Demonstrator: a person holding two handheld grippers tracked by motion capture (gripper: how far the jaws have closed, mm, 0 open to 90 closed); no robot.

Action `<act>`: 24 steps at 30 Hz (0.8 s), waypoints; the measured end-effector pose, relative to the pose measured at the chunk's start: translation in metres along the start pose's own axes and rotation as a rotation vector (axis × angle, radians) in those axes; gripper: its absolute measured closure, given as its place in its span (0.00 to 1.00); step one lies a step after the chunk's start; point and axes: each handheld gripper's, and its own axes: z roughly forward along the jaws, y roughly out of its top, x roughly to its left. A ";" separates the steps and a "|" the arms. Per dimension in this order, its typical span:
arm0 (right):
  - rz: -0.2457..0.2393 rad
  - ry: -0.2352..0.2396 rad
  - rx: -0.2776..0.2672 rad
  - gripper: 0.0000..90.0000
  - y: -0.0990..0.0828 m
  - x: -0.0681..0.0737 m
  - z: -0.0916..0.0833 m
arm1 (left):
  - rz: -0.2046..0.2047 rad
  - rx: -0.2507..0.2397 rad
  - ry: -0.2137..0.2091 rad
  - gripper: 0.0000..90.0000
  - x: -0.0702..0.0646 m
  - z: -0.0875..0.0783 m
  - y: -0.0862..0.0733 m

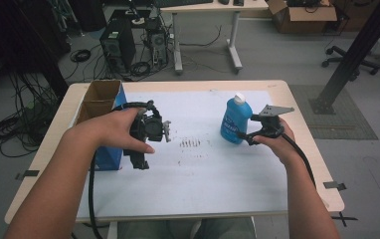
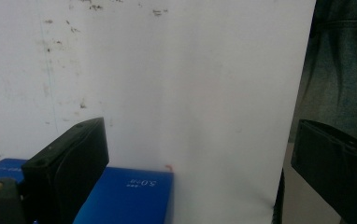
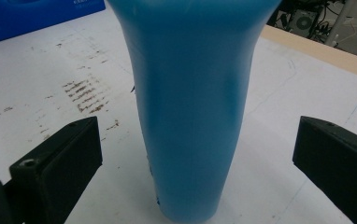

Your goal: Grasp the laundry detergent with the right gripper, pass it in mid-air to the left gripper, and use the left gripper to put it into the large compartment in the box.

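A blue bottle [image 1: 235,121] with a white cap stands upright on the white mat [image 1: 203,169], right of the middle. My right gripper [image 1: 245,135] is level with its lower half. In the right gripper view the bottle [image 3: 195,102] stands between the two spread jaws, and neither jaw touches it, so the right gripper [image 3: 197,135] is open. My left gripper [image 1: 141,158] hangs beside a blue box [image 1: 109,158] at the mat's left edge. It is open [image 2: 200,140] and empty, pointing down at the mat, with the blue box [image 2: 125,196] under its left jaw.
The blue box has an open cardboard top [image 1: 98,99]. Brown smudges [image 1: 190,143] mark the mat's middle. Past the table stand computer towers [image 1: 118,45], floor cables [image 1: 9,129], a desk [image 1: 208,7] and a black post [image 1: 352,55]. The mat's near edge [image 2: 303,93] shows a person's clothing beyond it.
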 end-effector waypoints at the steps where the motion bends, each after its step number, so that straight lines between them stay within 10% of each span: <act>1: 0.002 -0.001 -0.001 0.01 0.000 0.000 0.001 | -0.003 -0.001 0.001 0.05 0.000 0.000 0.000; 24: 0.002 -0.001 -0.056 0.01 -0.006 0.001 0.015 | 0.001 0.006 -0.006 0.05 0.000 0.003 0.003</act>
